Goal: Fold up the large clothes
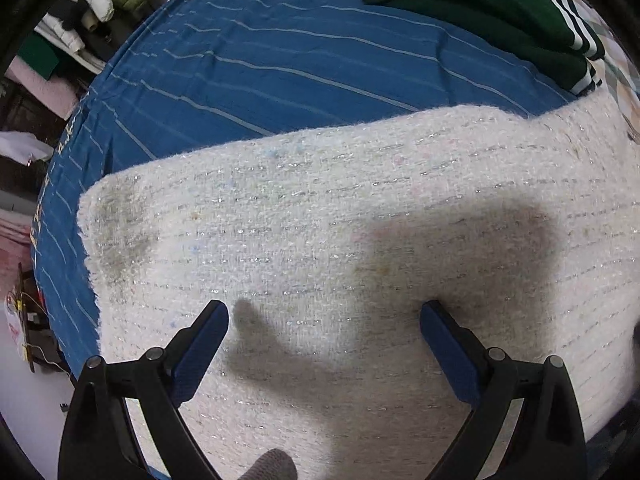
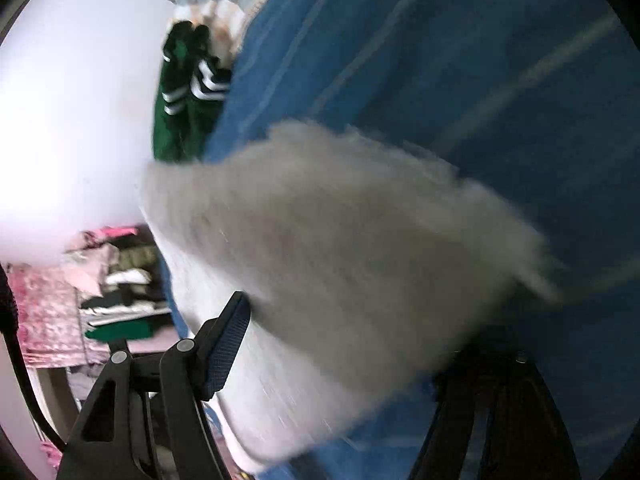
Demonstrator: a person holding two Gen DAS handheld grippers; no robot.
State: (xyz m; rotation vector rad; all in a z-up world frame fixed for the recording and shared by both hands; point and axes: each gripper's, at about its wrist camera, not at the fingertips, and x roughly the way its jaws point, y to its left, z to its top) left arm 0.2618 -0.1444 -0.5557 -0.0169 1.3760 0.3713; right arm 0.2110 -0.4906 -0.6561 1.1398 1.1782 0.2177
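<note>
Two grippers: one per wrist view, both over a bed.
Left gripper (image 1: 324, 320): jaws spread wide, nothing between them; blue-padded fingers (image 1: 202, 350) hovering above cream fabric, contact not clear.
Cream knit garment (image 1: 340, 220): white and fuzzy with silvery threads, lying flat directly ahead of and under the left gripper; far edge straight, one corner ahead and to the left.
Gripper shadow (image 1: 448, 248): dark patch on the knit just ahead of the right-hand finger.
Blue striped sheet (image 1: 260, 64): beyond the knit, covering the bed, thin pale lines across it.
Green garment (image 1: 480, 4): folded, white stripes at its edge, far ahead and to the right of the left gripper, apart from the knit.
Right gripper (image 2: 340, 332): left-hand finger (image 2: 228, 344) visible with its pad against the cream knit (image 2: 340, 260); other finger hidden behind the fabric, so clamped or not cannot be told.
Knit at right gripper: blurred, draped over the jaw area, ahead and upward.
Clothes pile (image 2: 116, 292): off to the left of the right gripper, beyond the bed edge.
</note>
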